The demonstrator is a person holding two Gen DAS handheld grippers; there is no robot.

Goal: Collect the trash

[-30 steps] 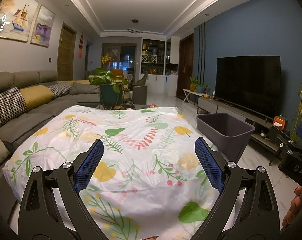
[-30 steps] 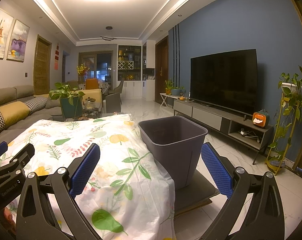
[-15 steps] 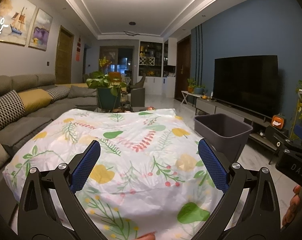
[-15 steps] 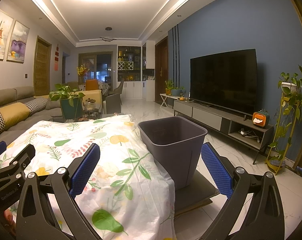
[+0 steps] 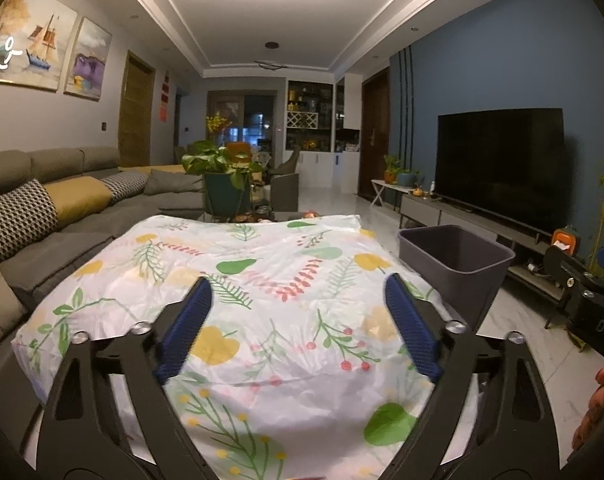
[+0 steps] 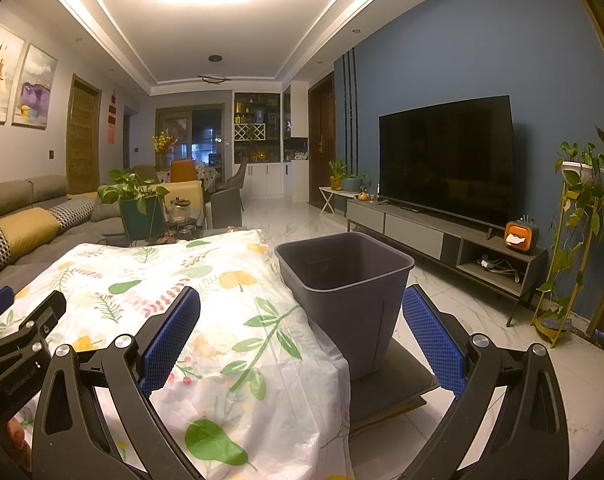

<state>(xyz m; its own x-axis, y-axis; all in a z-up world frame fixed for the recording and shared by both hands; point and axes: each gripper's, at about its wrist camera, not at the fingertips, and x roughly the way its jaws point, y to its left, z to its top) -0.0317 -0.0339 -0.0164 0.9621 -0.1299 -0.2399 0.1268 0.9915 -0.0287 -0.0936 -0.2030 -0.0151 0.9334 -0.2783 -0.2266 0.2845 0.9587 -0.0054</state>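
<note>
A dark grey trash bin point(image 6: 345, 280) stands on a low grey pad on the floor, right against the right side of a table under a floral cloth point(image 6: 222, 320). Its inside looks empty. No trash shows on the cloth in either view. My left gripper point(image 5: 298, 324) hovers open over the near half of the cloth point(image 5: 270, 280), nothing between its blue pads, and the bin point(image 5: 457, 264) is ahead to its right. My right gripper point(image 6: 302, 336) is open and empty, with the bin just beyond it. The left gripper point(image 6: 18, 344) shows at the left edge.
A grey sofa point(image 5: 62, 216) with cushions runs along the left. Potted plants point(image 5: 226, 176) and chairs stand past the table's far end. A TV point(image 6: 445, 160) on a low console lines the blue wall, with a plant stand point(image 6: 577, 240) at the right. White tiled floor point(image 6: 481, 320) lies between.
The left gripper's fingers have drawn slightly closer together and remain open. The right gripper and the bin look unchanged.
</note>
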